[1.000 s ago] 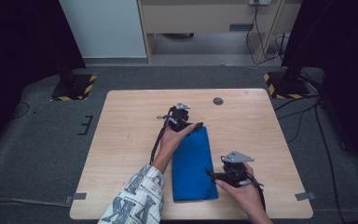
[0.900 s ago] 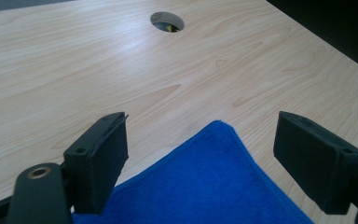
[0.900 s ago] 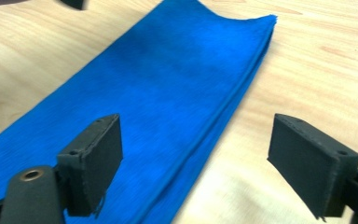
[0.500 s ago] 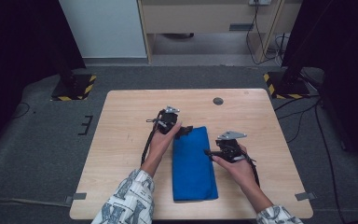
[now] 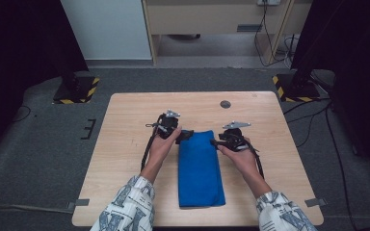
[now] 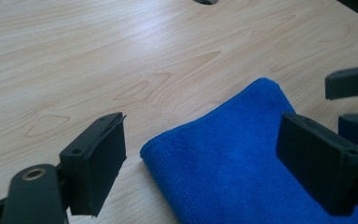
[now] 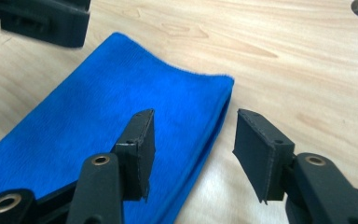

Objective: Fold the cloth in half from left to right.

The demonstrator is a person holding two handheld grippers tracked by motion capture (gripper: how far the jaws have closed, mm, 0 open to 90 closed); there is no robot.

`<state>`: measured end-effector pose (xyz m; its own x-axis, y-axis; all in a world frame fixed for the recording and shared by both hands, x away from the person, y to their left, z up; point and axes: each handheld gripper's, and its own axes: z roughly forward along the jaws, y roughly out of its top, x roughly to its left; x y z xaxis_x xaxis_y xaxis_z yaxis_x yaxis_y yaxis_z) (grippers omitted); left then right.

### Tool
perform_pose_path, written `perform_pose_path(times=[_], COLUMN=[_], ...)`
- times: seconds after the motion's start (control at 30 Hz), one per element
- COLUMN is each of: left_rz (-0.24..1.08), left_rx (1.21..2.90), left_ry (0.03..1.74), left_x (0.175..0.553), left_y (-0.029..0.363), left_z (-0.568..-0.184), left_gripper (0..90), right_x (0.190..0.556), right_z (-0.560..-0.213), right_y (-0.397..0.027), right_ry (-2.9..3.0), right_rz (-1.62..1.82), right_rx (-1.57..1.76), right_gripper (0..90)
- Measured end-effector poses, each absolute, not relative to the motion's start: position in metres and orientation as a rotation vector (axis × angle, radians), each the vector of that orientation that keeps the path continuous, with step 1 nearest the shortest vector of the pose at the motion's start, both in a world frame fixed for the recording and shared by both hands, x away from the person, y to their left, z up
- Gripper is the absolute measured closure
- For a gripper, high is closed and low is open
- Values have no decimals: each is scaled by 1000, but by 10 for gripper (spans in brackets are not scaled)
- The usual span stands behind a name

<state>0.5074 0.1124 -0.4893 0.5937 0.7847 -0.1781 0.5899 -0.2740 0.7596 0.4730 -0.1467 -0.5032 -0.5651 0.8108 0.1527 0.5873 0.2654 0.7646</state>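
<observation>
The cloth was a bright blue microfibre, nappy and soft, folded into a long narrow strip with rounded fold edges. It lay near the middle of the table, pale wood with a wavy grain and a small round hole near the far edge. Grey carpet and dark curtains surrounded it. The left gripper stood wide apart astride the cloth's far left corner. The right gripper had just been closing, its jaws straddling the right edge, seemingly not yet pinching it.
</observation>
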Motion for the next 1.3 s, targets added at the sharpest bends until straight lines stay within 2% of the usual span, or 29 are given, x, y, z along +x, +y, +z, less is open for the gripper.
perform_pose_path(times=[0.27,0.5,0.6,0.8,1.3], left_rz=[310,333,336,323,283], left_rx=[1997,2003,2009,2009,2006], left_ry=[1087,1116,1131,1142,1205], left_x=[507,507,505,505,508], left_y=[115,118,120,123,131], left_z=[-497,-499,-501,-506,-522], left_gripper=[162,163,166,162,137], right_x=[491,499,503,512,520], right_z=[-499,-502,-505,-511,-531], right_y=[-142,-141,-142,-135,-128], right_ry=[2261,2266,2272,2315,2352], right_rz=[1195,1195,1231,1210,1095], right_rx=[1292,1310,1316,1293,1284], right_gripper=[443,334,262,333,414])
